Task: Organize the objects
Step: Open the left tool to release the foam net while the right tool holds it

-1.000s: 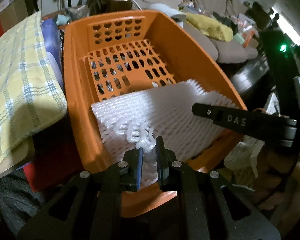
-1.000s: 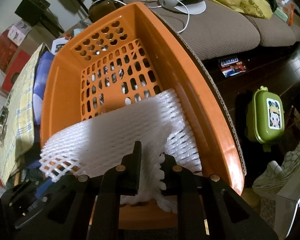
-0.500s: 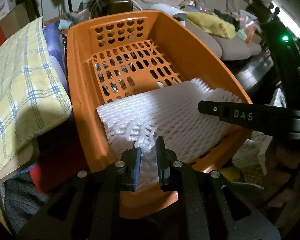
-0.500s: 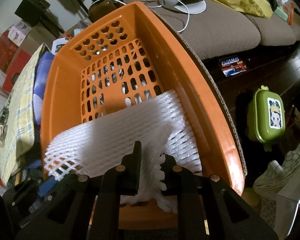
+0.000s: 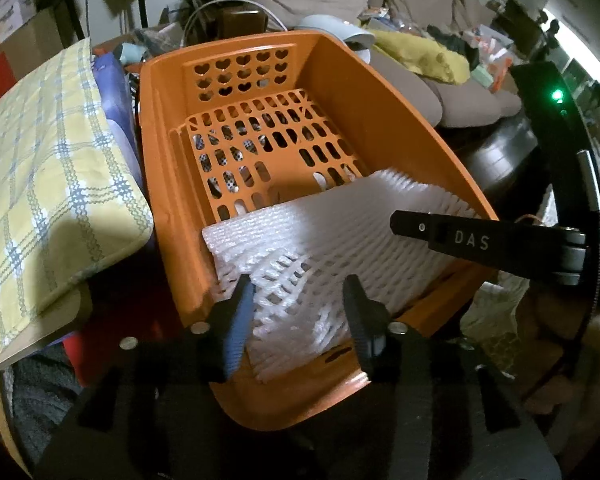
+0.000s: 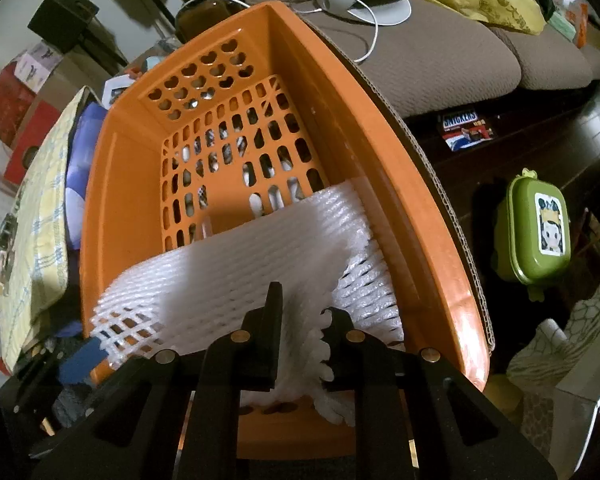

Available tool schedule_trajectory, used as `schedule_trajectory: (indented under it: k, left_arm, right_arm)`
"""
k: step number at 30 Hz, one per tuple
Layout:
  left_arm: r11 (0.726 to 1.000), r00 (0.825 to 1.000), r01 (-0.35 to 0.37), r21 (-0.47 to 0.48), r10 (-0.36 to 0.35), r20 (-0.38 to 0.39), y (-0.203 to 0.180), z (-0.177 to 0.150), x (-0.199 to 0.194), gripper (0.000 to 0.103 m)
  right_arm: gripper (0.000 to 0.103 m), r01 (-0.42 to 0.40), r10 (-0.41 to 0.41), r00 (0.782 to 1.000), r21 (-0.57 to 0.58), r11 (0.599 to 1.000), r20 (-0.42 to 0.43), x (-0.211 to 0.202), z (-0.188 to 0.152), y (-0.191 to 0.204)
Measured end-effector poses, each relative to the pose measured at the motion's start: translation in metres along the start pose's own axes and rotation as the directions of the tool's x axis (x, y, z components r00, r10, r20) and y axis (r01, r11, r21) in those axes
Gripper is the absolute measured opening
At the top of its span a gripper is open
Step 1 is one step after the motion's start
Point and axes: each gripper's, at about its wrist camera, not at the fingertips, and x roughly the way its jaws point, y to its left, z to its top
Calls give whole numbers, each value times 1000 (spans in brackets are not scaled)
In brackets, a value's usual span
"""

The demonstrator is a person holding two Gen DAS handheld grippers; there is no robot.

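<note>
Room: a dim, cluttered room; brown couch cushions (image 6: 440,52) lay behind an orange perforated plastic basket (image 5: 372,120).
Netting: white foam mesh netting (image 5: 340,232) lay in the basket's near end.
Left hand-held gripper (image 5: 298,312): jaws just opened, straddling the netting (pads apart).
Right hand-held gripper (image 6: 302,332): pinched on the netting's edge.

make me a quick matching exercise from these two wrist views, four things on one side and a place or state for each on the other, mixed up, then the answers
Things:
1. white foam net
2. left gripper
3. right gripper
4. green lunch box

Place or state:
A. shut on the foam net's near edge
B. on the dark floor, right of the orange basket
C. lying across the near end of the basket
D. jaws apart, just opened, net between them unpinched

Pairs: 1-C, 2-D, 3-A, 4-B
</note>
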Motion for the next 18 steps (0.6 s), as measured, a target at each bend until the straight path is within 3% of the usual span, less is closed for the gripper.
schedule_trajectory:
  k: [6, 11, 18]
  left_arm:
    - [996, 997, -62, 60, 59, 57, -9, -1, -16, 54]
    - [993, 992, -82, 79, 74, 105, -14, 1, -29, 54]
    - [995, 992, -75, 72, 67, 108, -11, 4, -32, 54]
  right_arm:
    - [15, 0, 0, 1000, 3, 1000, 0, 1, 0, -1]
    - [16, 4, -4, 1000, -1, 1000, -2, 1, 0, -2]
    - [19, 12, -12, 1000, -7, 1000, 5, 3, 1, -1]
